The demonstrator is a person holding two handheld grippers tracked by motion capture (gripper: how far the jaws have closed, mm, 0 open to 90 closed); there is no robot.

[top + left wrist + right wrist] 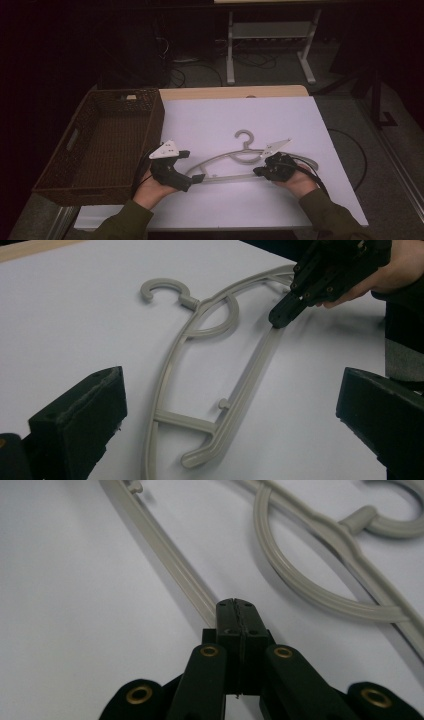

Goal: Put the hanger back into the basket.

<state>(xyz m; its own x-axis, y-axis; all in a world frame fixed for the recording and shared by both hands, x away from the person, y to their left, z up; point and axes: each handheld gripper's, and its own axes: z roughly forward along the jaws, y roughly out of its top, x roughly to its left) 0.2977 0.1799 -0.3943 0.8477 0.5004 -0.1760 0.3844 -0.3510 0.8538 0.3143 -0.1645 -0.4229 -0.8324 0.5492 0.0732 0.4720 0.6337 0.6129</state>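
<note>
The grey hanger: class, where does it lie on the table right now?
In the high view the grey hanger lies flat on the white sheet, right of the wicker basket, between the left gripper and the right gripper.

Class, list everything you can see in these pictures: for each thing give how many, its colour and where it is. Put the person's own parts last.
Hanger: one, grey, flat on the white sheet, hook pointing away from the person.
Basket: one, brown woven, on the table's left side.
Sheet: one, white, covering the table.
Table: one, light wood, edge showing beyond the sheet.
Metal frame: one, grey, on the floor behind the table.
Left gripper: one, black, jaws open at the hanger's left end.
Right gripper: one, black, jaws shut, tip at the hanger's bottom bar.
Sleeves: two, dark green, at the bottom edge.
</note>
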